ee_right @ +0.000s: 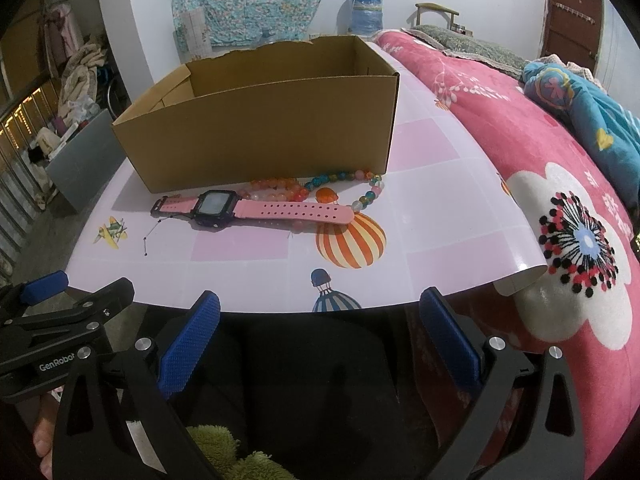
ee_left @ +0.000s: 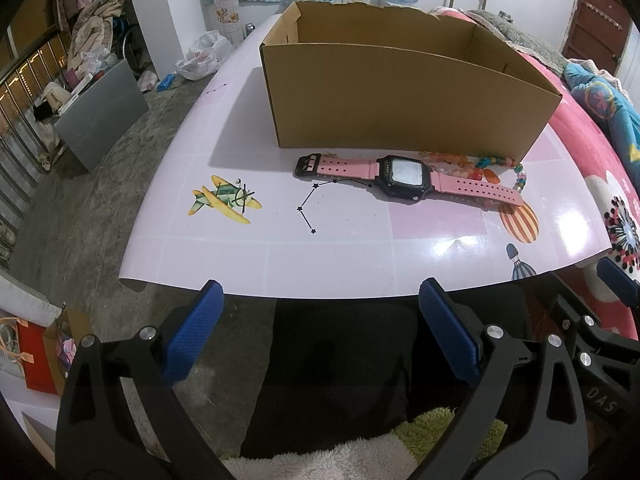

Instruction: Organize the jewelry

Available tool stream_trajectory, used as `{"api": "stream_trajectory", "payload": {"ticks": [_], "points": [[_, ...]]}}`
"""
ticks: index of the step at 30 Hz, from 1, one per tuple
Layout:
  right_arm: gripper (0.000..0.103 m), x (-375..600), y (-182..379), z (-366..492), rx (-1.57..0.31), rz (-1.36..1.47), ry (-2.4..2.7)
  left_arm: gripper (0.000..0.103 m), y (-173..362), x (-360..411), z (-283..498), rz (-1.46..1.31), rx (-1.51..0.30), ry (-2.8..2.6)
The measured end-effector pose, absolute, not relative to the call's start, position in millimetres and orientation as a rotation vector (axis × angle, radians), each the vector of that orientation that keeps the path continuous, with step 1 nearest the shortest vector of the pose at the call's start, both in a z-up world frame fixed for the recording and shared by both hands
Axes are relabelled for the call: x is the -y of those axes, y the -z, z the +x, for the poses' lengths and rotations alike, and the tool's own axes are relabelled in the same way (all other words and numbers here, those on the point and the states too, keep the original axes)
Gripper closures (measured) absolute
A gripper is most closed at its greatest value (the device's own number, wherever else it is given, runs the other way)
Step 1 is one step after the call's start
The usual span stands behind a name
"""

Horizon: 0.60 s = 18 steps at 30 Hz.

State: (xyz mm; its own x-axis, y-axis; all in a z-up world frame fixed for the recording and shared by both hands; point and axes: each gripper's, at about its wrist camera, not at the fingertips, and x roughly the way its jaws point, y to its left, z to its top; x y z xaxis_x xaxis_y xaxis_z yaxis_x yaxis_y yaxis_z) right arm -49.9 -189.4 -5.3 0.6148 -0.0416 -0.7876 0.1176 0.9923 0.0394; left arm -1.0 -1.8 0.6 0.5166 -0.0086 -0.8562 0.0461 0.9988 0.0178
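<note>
A pink-strapped watch (ee_left: 404, 176) with a dark square face lies flat on the pink table sheet (ee_left: 320, 256), just in front of an open cardboard box (ee_left: 400, 92). A string of orange and coloured beads (ee_left: 484, 168) lies behind the watch's right strap, against the box. In the right wrist view the watch (ee_right: 256, 208), the beads (ee_right: 320, 186) and the box (ee_right: 260, 136) show the same layout. My left gripper (ee_left: 320, 292) and right gripper (ee_right: 320, 300) are both open and empty, held off the table's near edge.
A red flowered blanket (ee_right: 540, 152) lies right of the table sheet. A grey board (ee_left: 100, 116) and clutter stand on the floor at the left. The right gripper's arm shows at the left wrist view's right edge (ee_left: 592, 344).
</note>
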Motion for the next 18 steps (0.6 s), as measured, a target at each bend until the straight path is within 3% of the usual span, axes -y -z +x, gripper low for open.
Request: {"api": "stream_trajectory", "payload": {"ticks": [18], "points": [[0.006,188.0,2.4,-49.3,-0.899,0.089,0.092,0.008,-1.5,-1.1,-0.1,0.034,-1.025,0.031]]}}
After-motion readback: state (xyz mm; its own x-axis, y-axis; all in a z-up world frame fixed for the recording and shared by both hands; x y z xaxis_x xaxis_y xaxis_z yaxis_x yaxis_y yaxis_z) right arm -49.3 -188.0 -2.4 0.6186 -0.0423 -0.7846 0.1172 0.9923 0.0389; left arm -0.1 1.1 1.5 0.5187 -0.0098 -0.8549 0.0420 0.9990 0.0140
